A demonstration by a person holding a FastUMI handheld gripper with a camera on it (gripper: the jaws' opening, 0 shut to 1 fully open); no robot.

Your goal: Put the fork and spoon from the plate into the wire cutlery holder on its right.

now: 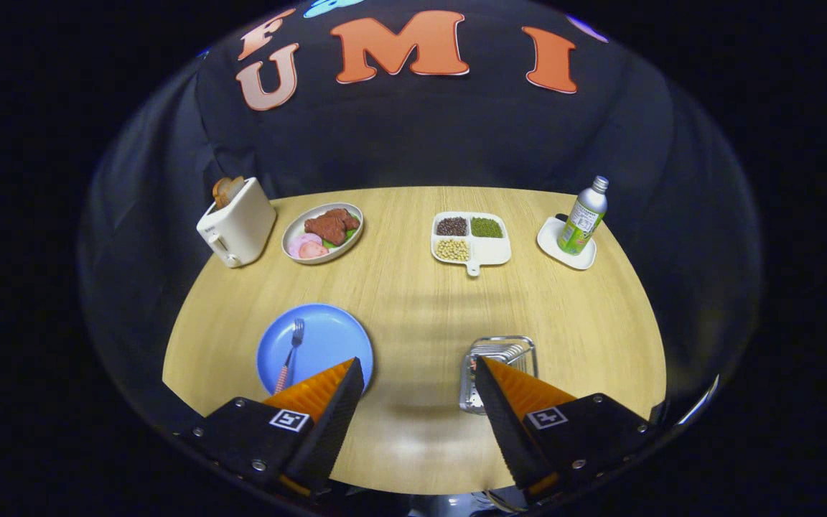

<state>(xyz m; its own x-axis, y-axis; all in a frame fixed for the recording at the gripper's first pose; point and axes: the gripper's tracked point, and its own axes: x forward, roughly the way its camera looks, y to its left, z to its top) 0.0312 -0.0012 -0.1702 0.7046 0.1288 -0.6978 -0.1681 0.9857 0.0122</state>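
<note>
A blue plate lies on the round wooden table just ahead of my left finger. On it rests a fork with a dark head and a reddish patterned handle, tines pointing away from me. The wire cutlery holder stands to the plate's right, partly hidden behind my right finger. I cannot make out a spoon on the plate or in the holder. My gripper hangs above the table's near edge, open wide, with bare table between its fingers.
At the table's far side stand a white toaster with bread, an oval dish of meat, a white divided tray of beans, and a bottle on a small white saucer.
</note>
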